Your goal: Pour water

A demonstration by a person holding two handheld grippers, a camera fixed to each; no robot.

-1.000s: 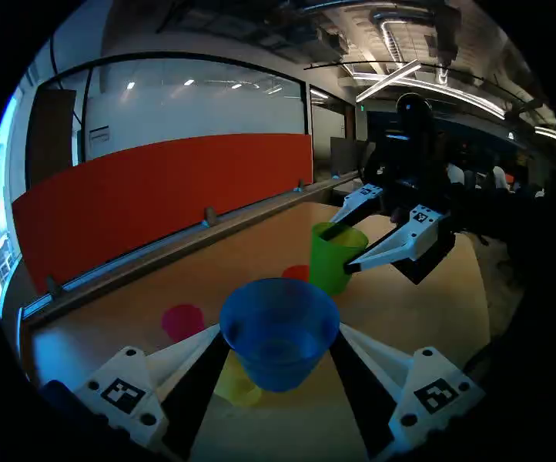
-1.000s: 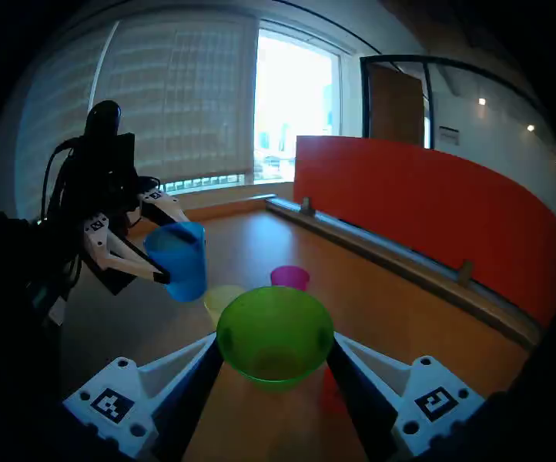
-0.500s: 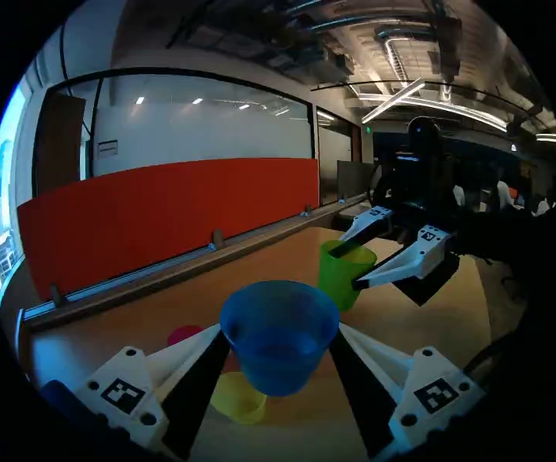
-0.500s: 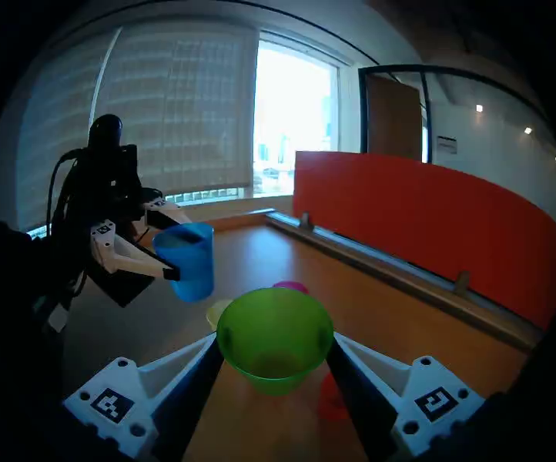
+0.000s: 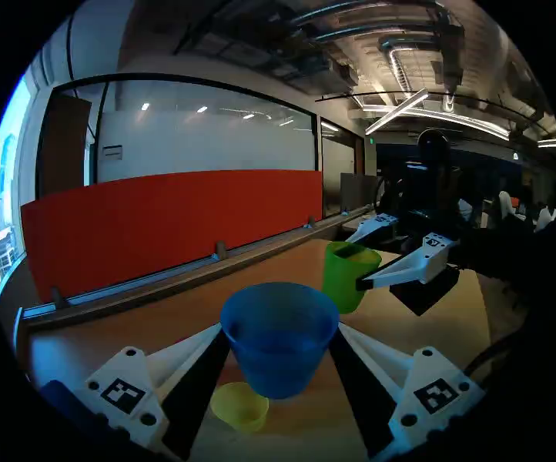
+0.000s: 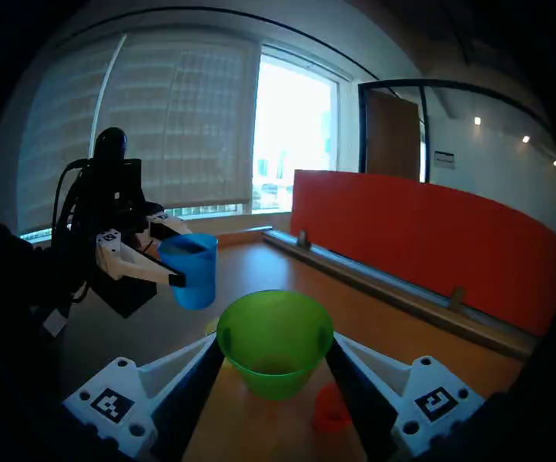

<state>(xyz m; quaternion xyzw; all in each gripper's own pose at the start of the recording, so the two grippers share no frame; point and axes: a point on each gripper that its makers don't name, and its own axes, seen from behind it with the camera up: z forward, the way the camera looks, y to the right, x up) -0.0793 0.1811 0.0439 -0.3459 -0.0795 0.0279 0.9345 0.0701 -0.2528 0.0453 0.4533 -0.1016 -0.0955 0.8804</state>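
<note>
Lifted higher, blue cup (image 5: 279, 350) sits between left claw (image 5: 279, 333).

**Left gripper view, lighting:** dim, bluish. Lit by ceiling strip lights (image 5: 400, 112) at upper right; small spotlights mirrored in the glass wall (image 5: 201, 142). Far right of the room near black, detail lost. Red partition (image 5: 170, 223) evenly lit, no glare. Blue cup (image 5: 280, 339) sharp, faintly see-through.

**Right gripper view, lighting:** hard daylight through the window (image 6: 293, 131), blown out to white; softer through the blinds (image 6: 170, 131). Left gripper (image 6: 182, 256) backlit, its dark body near silhouette. Green cup (image 6: 275, 350) see-through, glowing. Desk (image 6: 278, 266) brighter toward its far edge.

**Both, quality:** strong fisheye bending of straight lines toward the edges; rims dark and soft; no motion blur evident.
</note>
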